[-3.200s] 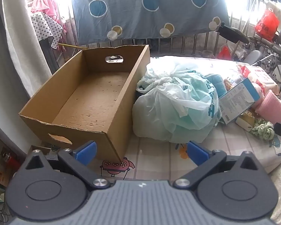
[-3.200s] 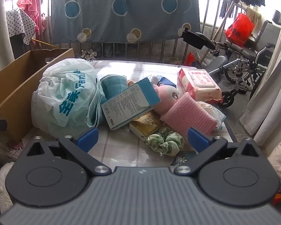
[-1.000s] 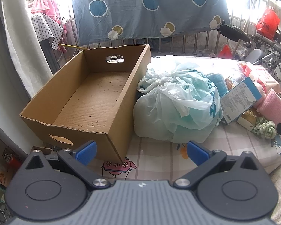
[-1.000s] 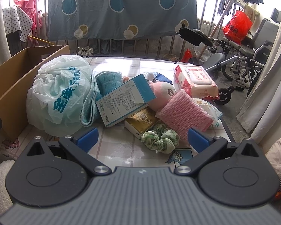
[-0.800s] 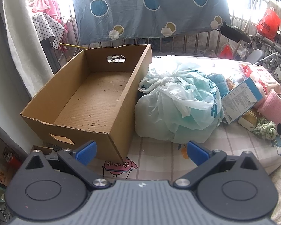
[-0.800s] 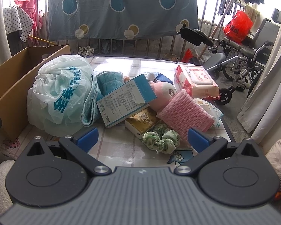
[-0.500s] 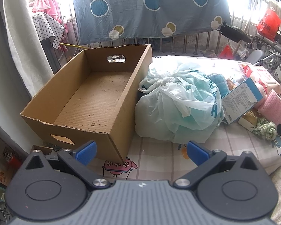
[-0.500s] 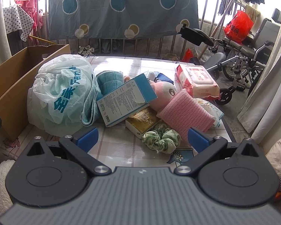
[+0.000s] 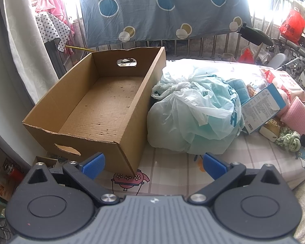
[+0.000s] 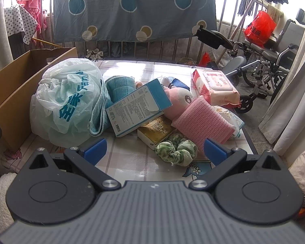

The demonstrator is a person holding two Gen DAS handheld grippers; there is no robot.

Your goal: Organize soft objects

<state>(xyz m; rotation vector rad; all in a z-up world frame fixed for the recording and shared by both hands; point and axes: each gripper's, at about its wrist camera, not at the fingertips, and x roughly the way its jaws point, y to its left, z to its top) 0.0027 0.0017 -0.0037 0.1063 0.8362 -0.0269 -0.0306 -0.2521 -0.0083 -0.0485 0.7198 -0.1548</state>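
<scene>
Both grippers, the left gripper (image 9: pixel 154 165) and the right gripper (image 10: pixel 154 150), gape wide, holding and touching nothing. On the table (image 10: pixel 132 162) lie one plastic bag (image 10: pixel 65 99) against one cardboard box (image 9: pixel 103 103), one teal towel (image 10: pixel 116 87), one pink plush (image 10: pixel 179 99), one pink knit cloth (image 10: pixel 201 120), one green scrunchie (image 10: pixel 175 151) and perhaps three tissue packs, partly hidden.
</scene>
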